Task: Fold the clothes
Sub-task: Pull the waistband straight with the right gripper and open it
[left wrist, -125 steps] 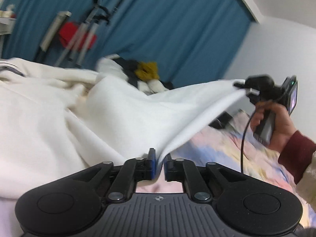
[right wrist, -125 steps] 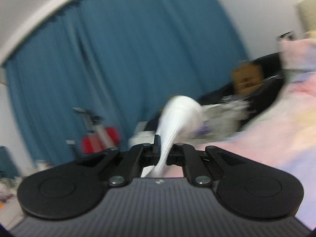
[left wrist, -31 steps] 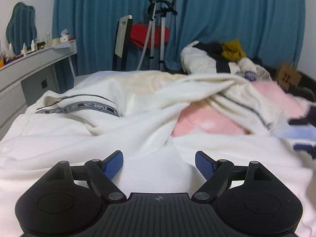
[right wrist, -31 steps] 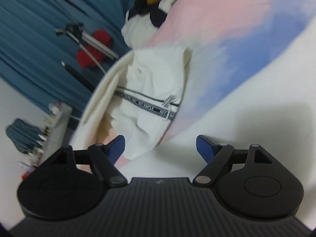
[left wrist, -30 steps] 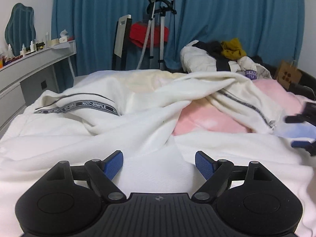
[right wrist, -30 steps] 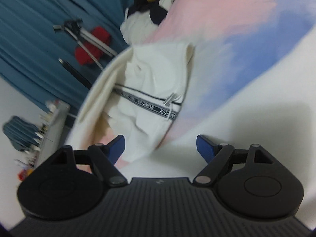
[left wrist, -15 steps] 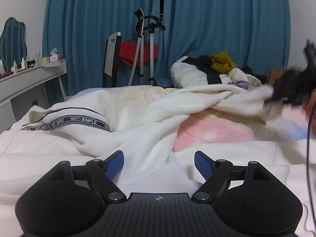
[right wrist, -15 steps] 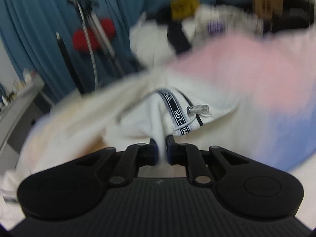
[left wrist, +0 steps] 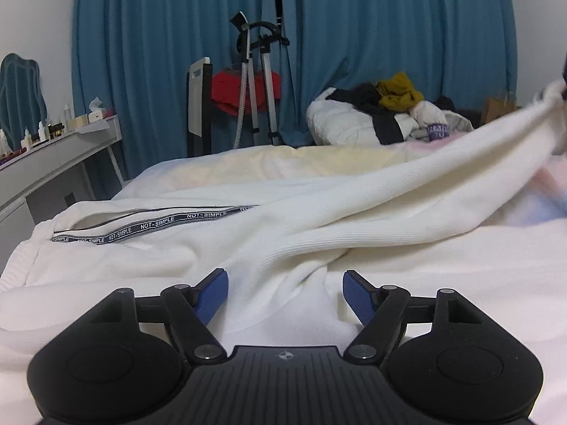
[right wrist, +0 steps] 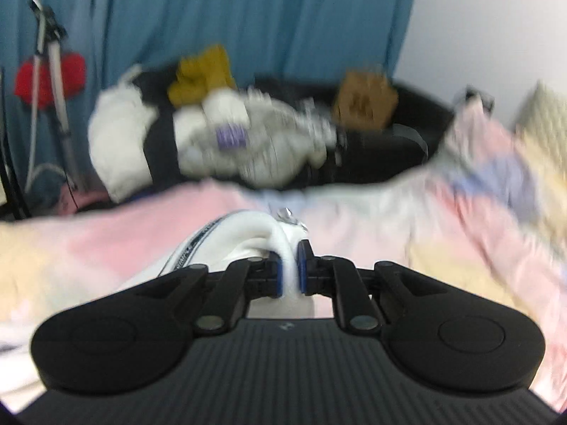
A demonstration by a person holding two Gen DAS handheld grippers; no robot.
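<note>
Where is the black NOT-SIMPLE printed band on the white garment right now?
In the left wrist view the printed band lies left of centre on the white garment, beyond the open left gripper and below the red cloth.

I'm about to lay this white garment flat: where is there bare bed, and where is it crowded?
The pink and yellow bedspread ahead of the right tool, which grips the white garment, is bare up to the clothes pile. That pile crowds the far edge. Around the open left tool, white fabric covers the bed.
</note>
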